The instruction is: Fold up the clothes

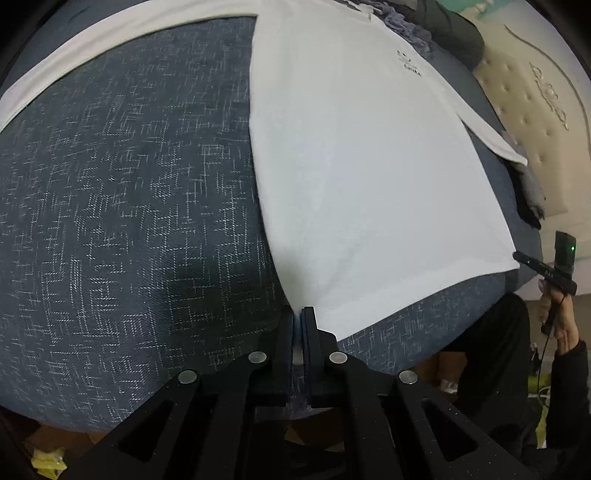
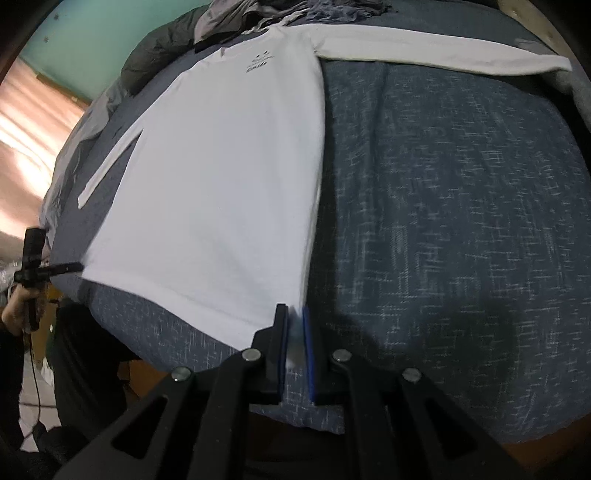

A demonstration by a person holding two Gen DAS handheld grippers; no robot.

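Left wrist view: a white long-sleeved shirt [image 1: 362, 177] lies flat on a dark blue speckled bedspread [image 1: 129, 221], long axis running from the near hem away to the collar, small dark logo facing up — one sleeve stretched straight out to the side, the other angled down along the body. The left gripper [image 1: 297, 325] is pinched tight on one hem corner; the right gripper [image 2: 294, 332] stands narrow around the other corner, cloth between its pads. Beyond the collar sits a heap of dark and grey clothes [image 2: 295, 14], with a tufted cream headboard [image 1: 535, 110] beside the bed.
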